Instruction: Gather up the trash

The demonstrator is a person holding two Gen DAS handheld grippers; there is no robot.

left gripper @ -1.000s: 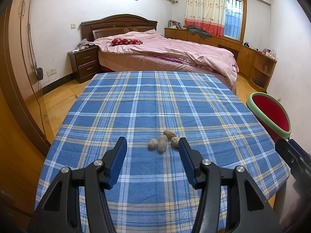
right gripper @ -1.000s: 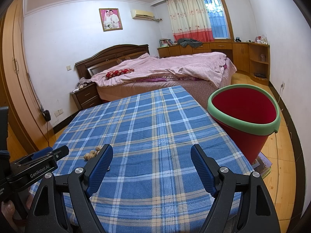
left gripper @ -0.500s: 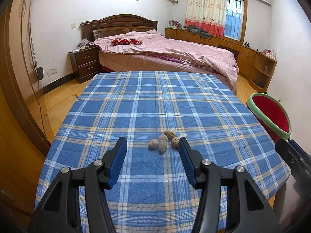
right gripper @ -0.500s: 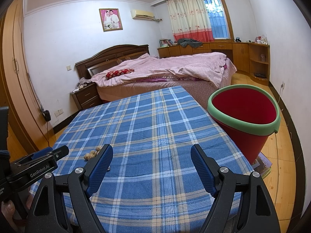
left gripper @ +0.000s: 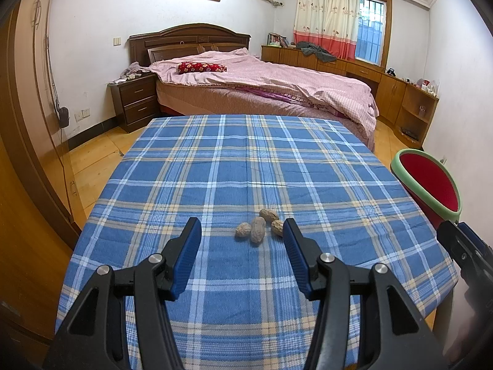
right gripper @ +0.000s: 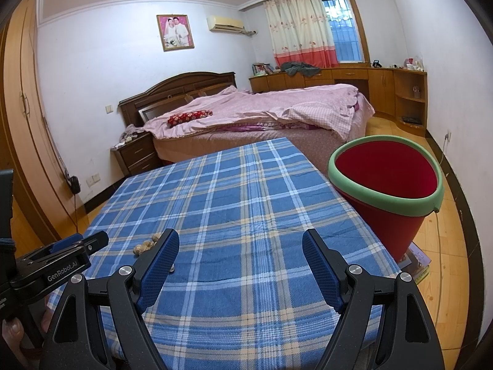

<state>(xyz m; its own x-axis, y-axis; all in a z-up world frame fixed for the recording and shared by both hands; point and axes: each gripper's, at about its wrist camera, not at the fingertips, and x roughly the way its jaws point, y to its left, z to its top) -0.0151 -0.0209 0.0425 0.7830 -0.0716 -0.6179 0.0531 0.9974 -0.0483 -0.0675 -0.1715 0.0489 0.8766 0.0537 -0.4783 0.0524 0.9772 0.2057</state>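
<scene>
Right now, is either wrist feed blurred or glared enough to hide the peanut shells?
Left wrist view: sharp, evenly lit, peanut shells clear, only fisheye bending at the edges. Right wrist view: equally sharp, no glare, but the right hand-held gripper hides part of the shells.

wrist views, shared table [left gripper: 215, 166] (bedward)

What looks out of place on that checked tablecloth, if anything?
Four peanut shells lie in a small cluster on the blue plaid tablecloth, the only litter on it. The red bucket with a green rim beside the table leans at a tilt and looks empty. Nothing seems spilled or broken.
</scene>
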